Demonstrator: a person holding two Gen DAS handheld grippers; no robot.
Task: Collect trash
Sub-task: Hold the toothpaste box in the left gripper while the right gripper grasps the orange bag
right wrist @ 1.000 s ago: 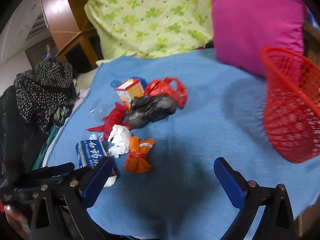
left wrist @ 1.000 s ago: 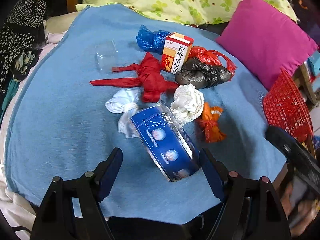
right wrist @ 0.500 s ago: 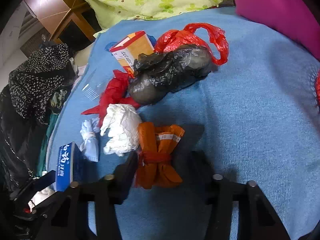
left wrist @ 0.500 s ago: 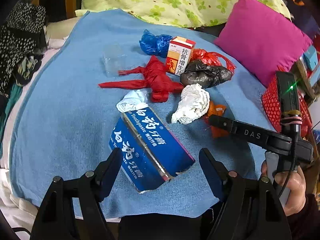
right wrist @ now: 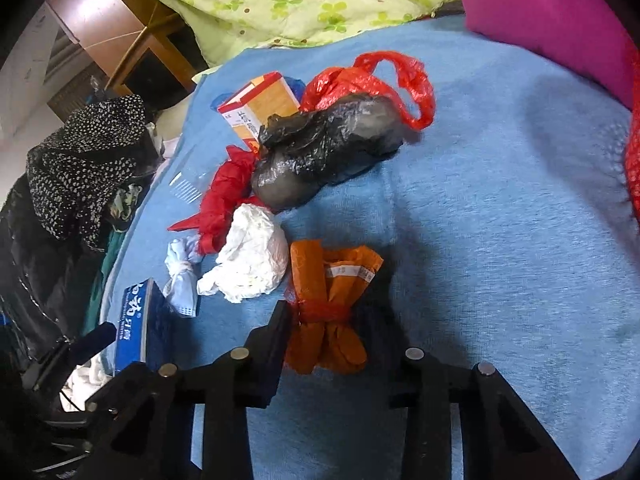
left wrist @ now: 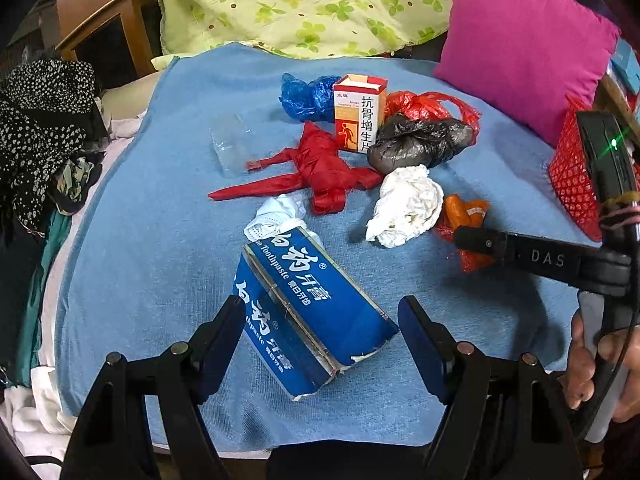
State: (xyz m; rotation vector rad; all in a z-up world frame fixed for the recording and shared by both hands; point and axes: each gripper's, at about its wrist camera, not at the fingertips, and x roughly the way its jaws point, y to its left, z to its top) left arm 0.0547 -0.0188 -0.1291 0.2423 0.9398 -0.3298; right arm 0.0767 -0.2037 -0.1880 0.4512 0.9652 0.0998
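In the left wrist view my left gripper (left wrist: 322, 320) is shut on a blue toothpaste box (left wrist: 304, 312), which sits tilted on edge between the pads. In the right wrist view my right gripper (right wrist: 328, 320) has its jaws closing on the tied waist of an orange bag bundle (right wrist: 328, 280), and both pads touch it. The left wrist view shows one finger (left wrist: 480, 242) of the right gripper across the orange bag (left wrist: 464, 216). A white crumpled wad (right wrist: 252, 256), black bag (right wrist: 320, 156), red bags (left wrist: 324, 168), blue bag (left wrist: 304, 96) and medicine carton (left wrist: 360, 114) lie behind.
The trash lies on a blue blanket (left wrist: 140, 260). A red mesh basket (left wrist: 572, 184) stands at the right edge, below a magenta pillow (left wrist: 520, 40). Dark spotted clothing (left wrist: 40, 120) is heaped on the left, and a green patterned quilt (left wrist: 300, 0) lies at the back.
The right gripper came down over the orange bag and its jaws went from wide open to nearly together around it. The toothpaste box in the left gripper rolled onto its edge.
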